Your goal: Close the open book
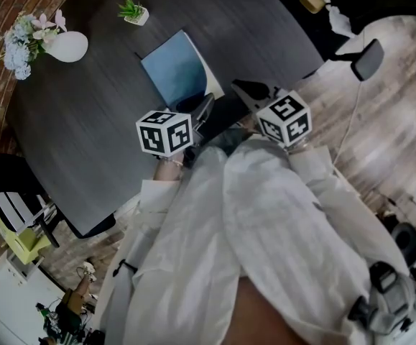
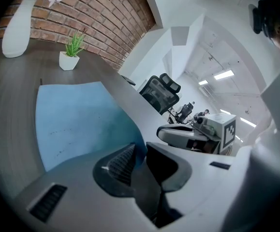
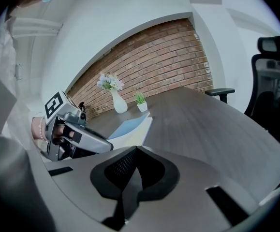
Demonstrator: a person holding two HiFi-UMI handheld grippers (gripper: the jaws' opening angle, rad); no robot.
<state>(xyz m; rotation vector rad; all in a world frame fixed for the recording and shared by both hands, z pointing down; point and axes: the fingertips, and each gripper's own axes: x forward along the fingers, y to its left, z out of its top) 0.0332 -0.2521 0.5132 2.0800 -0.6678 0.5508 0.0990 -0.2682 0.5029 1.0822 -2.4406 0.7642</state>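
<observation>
left hand-held gripper (image 2: 139, 151): jaws partly apart with a narrow gap, nothing clamped between the pads.
right hand-held gripper (image 3: 136, 151): jaws fully together, empty.
book (image 1: 175, 70): flat on the dark counter (image 1: 85, 121), blue cover on top over the pages. Head view shows the cream page edge along its 3 o'clock side.
book vs left: in head view the book sits at 11 o'clock of the jaw tips, its near corner just beside them. In left gripper view the cover spreads from 9 to 11 o'clock and a sliver of blue shows in the jaw gap. Can't tell if it touches.
book vs right: in head view it's at 10 o'clock of the tips, near but apart. In right gripper view it lies at 12 o'clock beyond the jaws.
background: white vase (image 1: 67, 47) at 9–10 o'clock of the book, potted plant (image 1: 134, 11) at 11 o'clock.
</observation>
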